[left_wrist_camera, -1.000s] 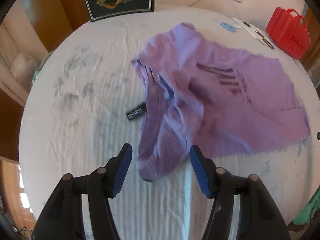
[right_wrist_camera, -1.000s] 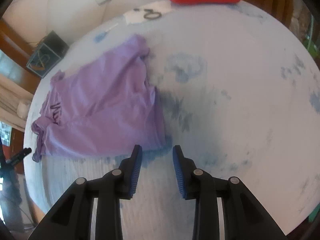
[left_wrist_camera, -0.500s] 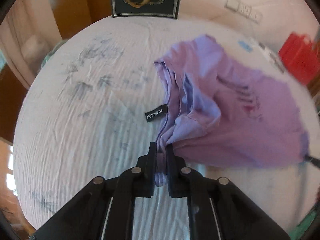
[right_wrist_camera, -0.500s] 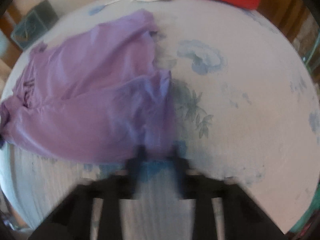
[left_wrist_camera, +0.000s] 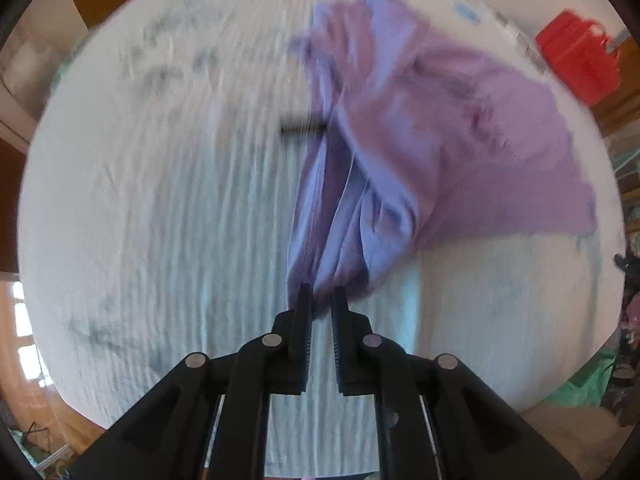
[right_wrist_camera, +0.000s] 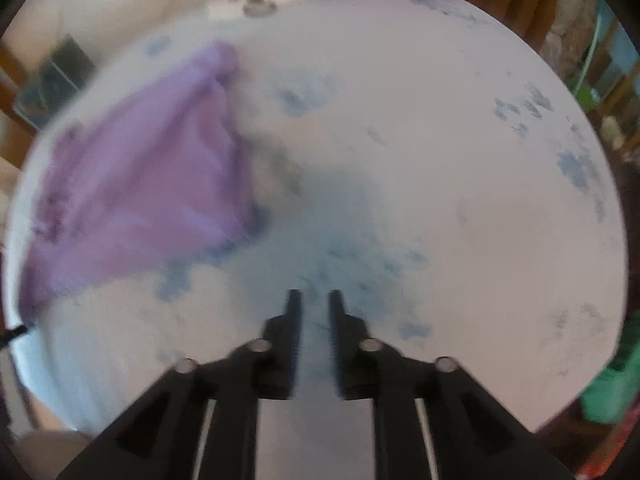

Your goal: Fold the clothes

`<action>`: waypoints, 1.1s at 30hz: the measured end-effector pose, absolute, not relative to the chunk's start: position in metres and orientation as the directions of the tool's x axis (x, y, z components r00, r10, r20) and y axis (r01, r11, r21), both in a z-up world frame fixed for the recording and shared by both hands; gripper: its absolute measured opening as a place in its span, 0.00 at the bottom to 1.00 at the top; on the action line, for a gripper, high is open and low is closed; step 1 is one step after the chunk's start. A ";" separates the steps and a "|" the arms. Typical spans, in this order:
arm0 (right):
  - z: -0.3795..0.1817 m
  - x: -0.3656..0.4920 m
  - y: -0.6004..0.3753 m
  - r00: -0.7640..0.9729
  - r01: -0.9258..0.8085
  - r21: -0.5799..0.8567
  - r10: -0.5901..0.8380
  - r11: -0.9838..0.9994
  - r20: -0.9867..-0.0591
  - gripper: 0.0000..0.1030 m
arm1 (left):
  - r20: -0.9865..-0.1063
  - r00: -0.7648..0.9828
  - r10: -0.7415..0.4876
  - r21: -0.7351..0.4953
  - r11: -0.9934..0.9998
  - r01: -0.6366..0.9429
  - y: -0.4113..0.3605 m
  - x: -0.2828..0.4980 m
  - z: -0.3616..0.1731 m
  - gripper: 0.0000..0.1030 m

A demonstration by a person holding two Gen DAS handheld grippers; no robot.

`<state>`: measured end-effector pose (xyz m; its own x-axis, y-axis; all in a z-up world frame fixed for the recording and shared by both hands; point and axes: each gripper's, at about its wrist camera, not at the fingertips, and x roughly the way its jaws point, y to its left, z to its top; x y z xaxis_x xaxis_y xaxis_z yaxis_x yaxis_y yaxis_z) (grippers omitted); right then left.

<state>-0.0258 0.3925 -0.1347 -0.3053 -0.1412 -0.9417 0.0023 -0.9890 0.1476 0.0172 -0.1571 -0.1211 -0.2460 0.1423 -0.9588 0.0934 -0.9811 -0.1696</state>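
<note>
Purple garment (left_wrist_camera: 440,140) bunched on white bedsheet (left_wrist_camera: 160,220), one gathered corner pinched tight in left gripper (left_wrist_camera: 319,300). Right gripper (right_wrist_camera: 315,300) nearby over bare sheet, jaws slightly apart after just opening, nothing between.

Left gripper (left_wrist_camera: 319,294) and right gripper (right_wrist_camera: 314,300): matte black linkage arms, round silver pivot pins at each joint, narrow jaws with ribbed inner faces, thin light rods along the lower arms
</note>
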 end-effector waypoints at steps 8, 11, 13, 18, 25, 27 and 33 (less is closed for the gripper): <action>-0.142 -0.073 0.348 -0.348 0.070 0.233 -0.243 -0.970 -0.905 0.42 | -0.924 -0.353 0.146 -0.192 -0.977 0.098 -0.144 -0.026 -0.103 0.48; -0.156 -0.084 0.330 -0.322 0.092 0.220 -0.239 -0.971 -0.916 0.42 | -0.925 -0.349 0.154 -0.195 -0.977 0.085 -0.130 -0.034 -0.122 0.48; -0.166 -0.087 0.318 -0.292 0.120 0.209 -0.236 -0.971 -0.927 0.37 | -0.945 -0.307 0.114 -0.143 -0.987 0.072 -0.120 -0.040 -0.142 0.44; -0.187 -0.088 0.311 -0.213 0.143 0.121 -0.150 -0.982 -0.966 0.19 | -0.974 -0.219 0.049 -0.066 -0.995 0.074 -0.123 -0.044 -0.167 0.29; -0.142 -0.111 0.327 -0.272 0.105 0.167 -0.190 -0.980 -0.943 0.35 | -0.934 -0.341 0.105 -0.136 -0.989 0.066 -0.152 -0.104 -0.093 0.55; -0.124 -0.134 0.324 -0.309 0.101 0.215 -0.236 -0.971 -0.921 0.38 | -0.932 -0.349 0.096 -0.126 -0.990 0.063 -0.153 -0.143 -0.085 0.71; -0.106 -0.235 0.291 -0.302 0.080 0.259 -0.271 -0.963 -0.914 0.40 | -0.960 -0.247 0.130 -0.149 -0.987 0.062 -0.134 -0.265 -0.098 0.71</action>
<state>-0.2351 0.2908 -0.1061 -0.3016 -0.2709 -0.9142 0.0804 -0.9626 0.2587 -0.2653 -0.1337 -0.0982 -0.2472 0.1296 -0.9602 0.0625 -0.9868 -0.1493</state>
